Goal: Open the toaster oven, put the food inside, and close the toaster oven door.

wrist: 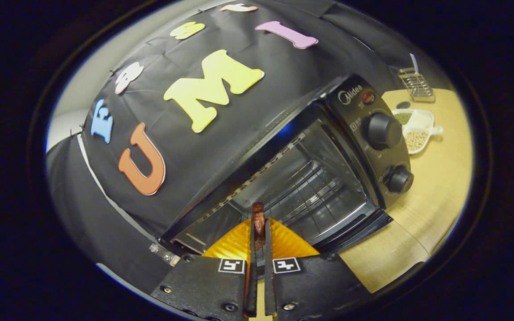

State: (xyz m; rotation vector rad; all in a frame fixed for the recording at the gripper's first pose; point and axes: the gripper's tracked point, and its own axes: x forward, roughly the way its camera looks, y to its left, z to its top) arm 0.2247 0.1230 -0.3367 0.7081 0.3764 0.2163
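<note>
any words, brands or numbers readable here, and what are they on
"Midea": brand on the toaster oven control panel, above the red light.
Small markings around the upper knob and lower knob: too small and blurred to read.
Square black-and-white markers on the tongs: patterns, not text. The tongs are shut on a piece of food.

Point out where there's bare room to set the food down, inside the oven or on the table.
Free: the wire rack inside the open black toaster oven, just beyond the fingers clamping a thin reddish-brown food piece. Also bare light wooden tabletop right of the oven's knobs. Crowded: the far table end, with a white divided dish of beans and a small wire rack.
</note>
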